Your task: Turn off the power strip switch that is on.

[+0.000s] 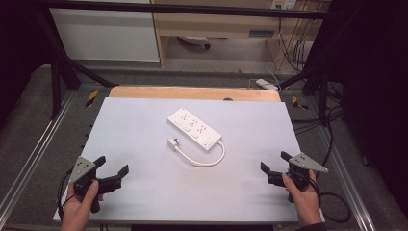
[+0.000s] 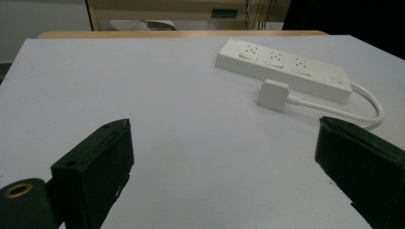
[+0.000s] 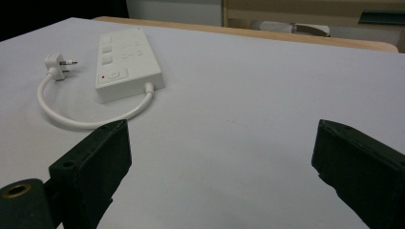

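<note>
A white power strip lies at an angle in the middle of the pale table sheet. Its short white cable loops back to a white plug lying beside the strip. My left gripper is held by a hand at the front left, open, with nothing between its jaws. At the front right a hand holds my right gripper, also open and empty. The left gripper view has the strip and plug ahead on the right. In the right gripper view the strip and plug lie ahead on the left.
A strip of wooden tabletop shows beyond the sheet's far edge. Metal frame rails run along both sides of the table. Cables and a white adapter lie on the floor behind, near a wooden cabinet.
</note>
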